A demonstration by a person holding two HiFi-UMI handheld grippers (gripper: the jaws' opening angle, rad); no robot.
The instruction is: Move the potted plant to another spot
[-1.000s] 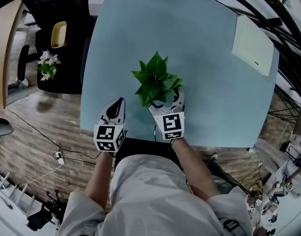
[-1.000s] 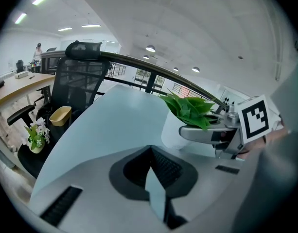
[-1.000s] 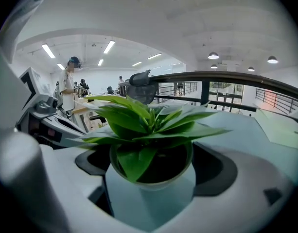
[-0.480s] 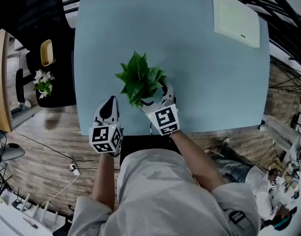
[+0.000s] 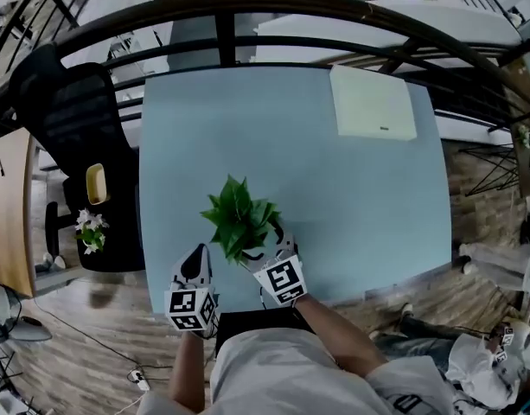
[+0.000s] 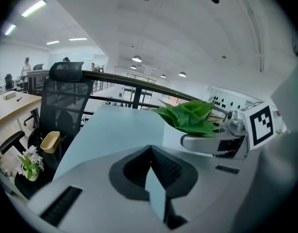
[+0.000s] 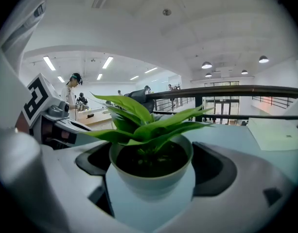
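Lower centre: your right gripper clasps potted plant by pot wall; likely light, top-heavy, smooth. Left gripper closed, empty.

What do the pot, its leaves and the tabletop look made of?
The pot is white, smooth and softly glossy: ceramic or plastic, can't tell which. The leaves are green with an even sheen, possibly artificial. The tabletop is pale blue, flat, matte and seamless, likely laminate or painted board.

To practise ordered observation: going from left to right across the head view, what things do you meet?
white-flowered plant → left gripper → potted plant → cream pad
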